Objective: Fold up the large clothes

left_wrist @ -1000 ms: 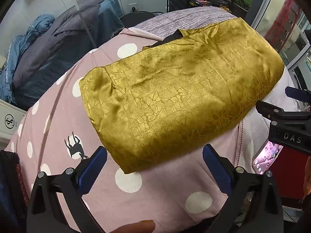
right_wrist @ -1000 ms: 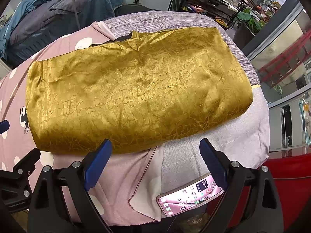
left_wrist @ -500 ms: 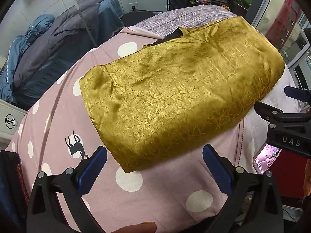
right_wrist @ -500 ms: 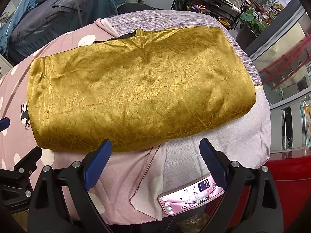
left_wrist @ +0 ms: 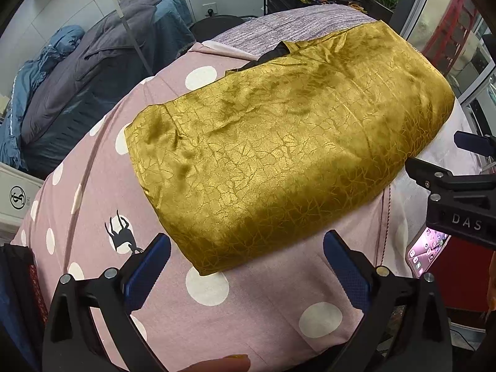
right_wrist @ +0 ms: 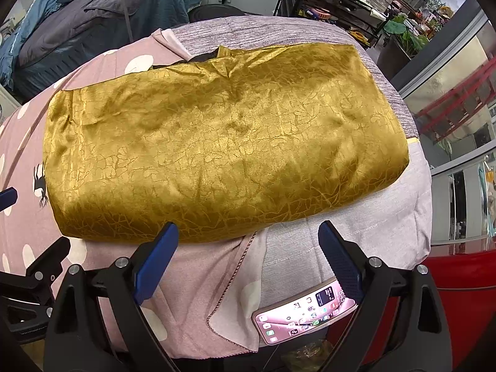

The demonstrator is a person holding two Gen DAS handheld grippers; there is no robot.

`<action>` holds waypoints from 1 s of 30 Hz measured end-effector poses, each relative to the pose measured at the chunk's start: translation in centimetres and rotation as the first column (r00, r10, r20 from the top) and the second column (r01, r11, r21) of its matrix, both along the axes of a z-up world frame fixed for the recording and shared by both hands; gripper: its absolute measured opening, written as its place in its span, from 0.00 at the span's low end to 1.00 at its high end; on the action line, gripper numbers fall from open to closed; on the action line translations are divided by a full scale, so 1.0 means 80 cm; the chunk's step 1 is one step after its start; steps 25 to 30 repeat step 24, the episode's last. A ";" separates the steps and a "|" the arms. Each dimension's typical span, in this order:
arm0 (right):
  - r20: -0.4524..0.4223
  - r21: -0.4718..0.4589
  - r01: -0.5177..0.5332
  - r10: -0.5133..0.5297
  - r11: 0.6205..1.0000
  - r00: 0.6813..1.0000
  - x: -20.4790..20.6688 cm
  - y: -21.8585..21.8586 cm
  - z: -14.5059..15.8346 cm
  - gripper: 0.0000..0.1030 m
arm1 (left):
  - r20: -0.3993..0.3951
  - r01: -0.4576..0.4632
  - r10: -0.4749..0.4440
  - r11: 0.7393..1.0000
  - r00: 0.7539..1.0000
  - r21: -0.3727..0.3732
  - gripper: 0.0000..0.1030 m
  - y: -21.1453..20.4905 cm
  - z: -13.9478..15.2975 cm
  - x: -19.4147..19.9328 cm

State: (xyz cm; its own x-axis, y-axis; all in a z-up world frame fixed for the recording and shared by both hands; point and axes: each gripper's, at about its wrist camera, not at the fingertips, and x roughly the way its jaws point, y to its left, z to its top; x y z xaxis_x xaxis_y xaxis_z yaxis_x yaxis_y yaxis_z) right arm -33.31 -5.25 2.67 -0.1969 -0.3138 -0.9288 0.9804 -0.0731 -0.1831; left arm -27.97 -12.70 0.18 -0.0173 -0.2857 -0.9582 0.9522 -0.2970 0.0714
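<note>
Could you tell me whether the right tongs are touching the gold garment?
Apart. In the right wrist view the right tongs hang open, with pink sheet showing between their blue tips and the gold garment.

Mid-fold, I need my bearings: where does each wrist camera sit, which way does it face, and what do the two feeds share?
Left wrist: sits behind the open left gripper, facing the near left corner of the folded gold satin garment on the pink polka-dot sheet; a fingertip and the right gripper show.
Right wrist: sits behind the open right gripper, facing the garment's near edge above the lit pink smartphone; the left gripper shows.
Shared: garment, sheet, phone.
</note>
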 end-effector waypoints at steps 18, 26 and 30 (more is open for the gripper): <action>0.001 -0.002 0.009 -0.009 1.000 1.000 0.001 -0.002 0.001 0.88 | 0.007 -0.016 0.016 0.998 1.000 -0.063 0.94 0.000 0.006 0.003; 0.004 0.002 0.005 -0.005 1.000 1.000 0.001 -0.002 -0.002 0.88 | 0.009 -0.006 0.007 0.999 1.000 -0.048 0.94 0.002 0.003 0.003; 0.004 0.002 0.005 -0.005 1.000 1.000 0.001 -0.002 -0.002 0.88 | 0.009 -0.006 0.007 0.999 1.000 -0.048 0.94 0.002 0.003 0.003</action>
